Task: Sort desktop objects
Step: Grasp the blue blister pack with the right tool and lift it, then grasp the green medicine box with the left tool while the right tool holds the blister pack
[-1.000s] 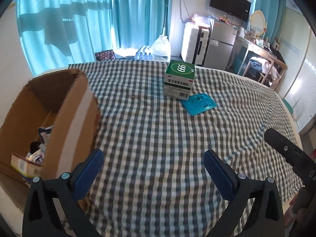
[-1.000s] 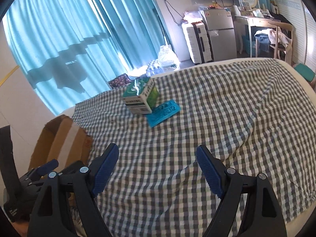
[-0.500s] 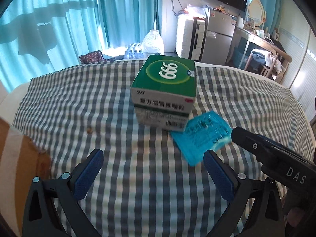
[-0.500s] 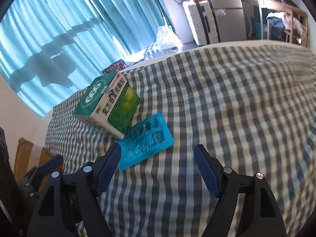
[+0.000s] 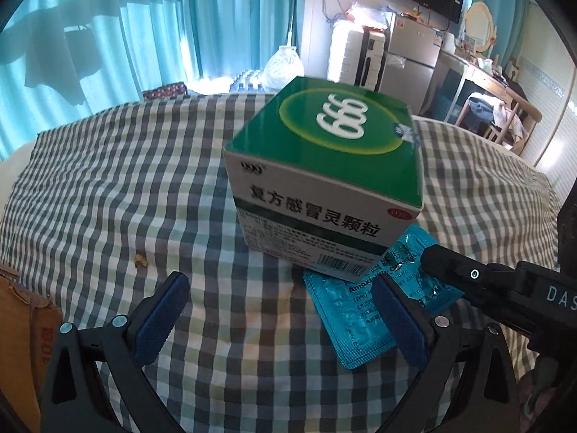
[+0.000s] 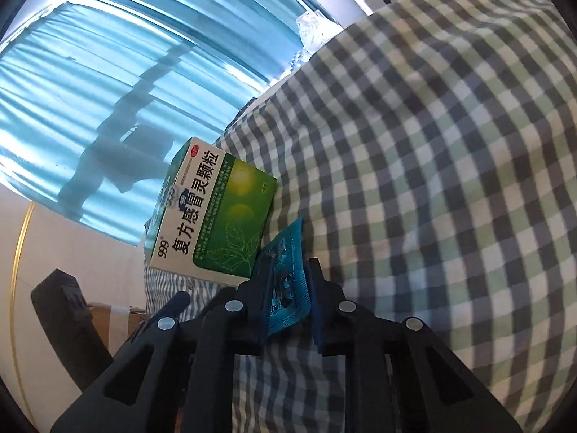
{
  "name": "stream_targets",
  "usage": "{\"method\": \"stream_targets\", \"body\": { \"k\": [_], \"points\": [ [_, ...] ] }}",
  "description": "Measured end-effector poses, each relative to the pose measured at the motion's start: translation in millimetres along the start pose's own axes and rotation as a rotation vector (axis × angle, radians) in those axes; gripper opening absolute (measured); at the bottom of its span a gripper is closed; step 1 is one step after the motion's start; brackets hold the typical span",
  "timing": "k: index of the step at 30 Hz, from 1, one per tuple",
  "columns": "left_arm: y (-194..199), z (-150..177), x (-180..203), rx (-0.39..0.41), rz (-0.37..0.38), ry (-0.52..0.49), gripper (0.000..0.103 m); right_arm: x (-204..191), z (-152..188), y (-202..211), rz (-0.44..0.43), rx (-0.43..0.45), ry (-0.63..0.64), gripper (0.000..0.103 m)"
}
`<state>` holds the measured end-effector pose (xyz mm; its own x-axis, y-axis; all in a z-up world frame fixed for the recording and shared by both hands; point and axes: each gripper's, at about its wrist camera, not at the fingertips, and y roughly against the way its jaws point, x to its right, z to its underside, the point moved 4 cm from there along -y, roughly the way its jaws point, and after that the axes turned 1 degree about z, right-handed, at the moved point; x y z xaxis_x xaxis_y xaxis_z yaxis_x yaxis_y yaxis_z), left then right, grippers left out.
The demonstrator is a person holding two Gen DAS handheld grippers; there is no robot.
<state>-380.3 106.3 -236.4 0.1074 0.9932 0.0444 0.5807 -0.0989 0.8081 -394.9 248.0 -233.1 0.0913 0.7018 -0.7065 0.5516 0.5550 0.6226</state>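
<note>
So the count was pretty short: one green medicine box [image 5: 324,166], one blue blister pack [image 5: 360,310], and one cardboard box [image 5: 21,324] peeking in at the left edge of the left wrist view. Everything sat on the checked cloth [image 5: 126,187] over the tabletop, with the blister pack tucked partly under the near right corner of the medicine box.

The right claw [image 6: 286,288] had just been closing, and its pads were pinched on the edge of the blister pack, which stood on edge between them in the right wrist view. The left claw [image 5: 281,317] was spread wide with nothing in it, hanging just in front of the medicine box.

Compared with a second earlier, both claws had dropped in way closer: the medicine box went from a small thing mid-cloth to filling the left view, and the cardboard box slid nearly out of frame. The right claw had been wide open back then.
</note>
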Motion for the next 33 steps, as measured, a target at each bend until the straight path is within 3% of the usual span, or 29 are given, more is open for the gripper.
{"method": "stream_targets", "body": {
  "k": [2, 3, 5, 7, 9, 14, 17, 21, 26, 28, 29, 33],
  "points": [
    [-4, 6, -1, -0.017, 0.0, 0.01, 0.103, 8, 2, -9, -0.081, -0.033, -0.101, 0.02],
    [-5, 8, -2, -0.017, 0.003, 0.01, 0.103, 16, 5, -17, -0.163, -0.073, -0.196, 0.02],
    [-4, 8, -3, -0.014, 0.004, 0.012, 0.103, 26, 7, -23, -0.236, -0.074, -0.288, 0.018],
    [-2, 8, -5, -0.012, 0.007, 0.014, 0.103, 27, 6, -19, -0.246, -0.038, -0.288, 0.01],
    [3, 6, -7, -0.004, 0.025, 0.023, 0.103, 26, 9, -10, -0.276, -0.021, -0.284, 0.008],
    [14, -7, -7, 0.034, 0.082, 0.006, 0.103, 35, 6, 65, -0.088, 0.179, -0.164, 0.008],
    [16, -15, 4, 0.068, 0.12, -0.056, 0.103, 48, 6, 101, -0.029, 0.199, -0.135, 0.008],
    [5, -28, 15, 0.113, 0.064, -0.209, 0.103, 52, 8, 127, 0.061, 0.201, -0.063, 0.009],
    [-5, -45, 9, 0.099, 0.098, -0.202, 0.103, 46, 12, 134, 0.103, 0.173, 0.031, 0.009],
    [2, -49, 7, 0.134, 0.137, -0.214, 0.095, 30, 12, 126, 0.121, 0.17, 0.069, 0.009],
    [6, -50, 9, 0.144, 0.128, -0.237, 0.083, 24, 13, 125, 0.126, 0.161, 0.093, 0.009],
    [20, -48, 15, 0.145, 0.114, -0.275, 0.081, 6, 22, 129, 0.184, 0.153, 0.166, 0.009]
  ]
}}
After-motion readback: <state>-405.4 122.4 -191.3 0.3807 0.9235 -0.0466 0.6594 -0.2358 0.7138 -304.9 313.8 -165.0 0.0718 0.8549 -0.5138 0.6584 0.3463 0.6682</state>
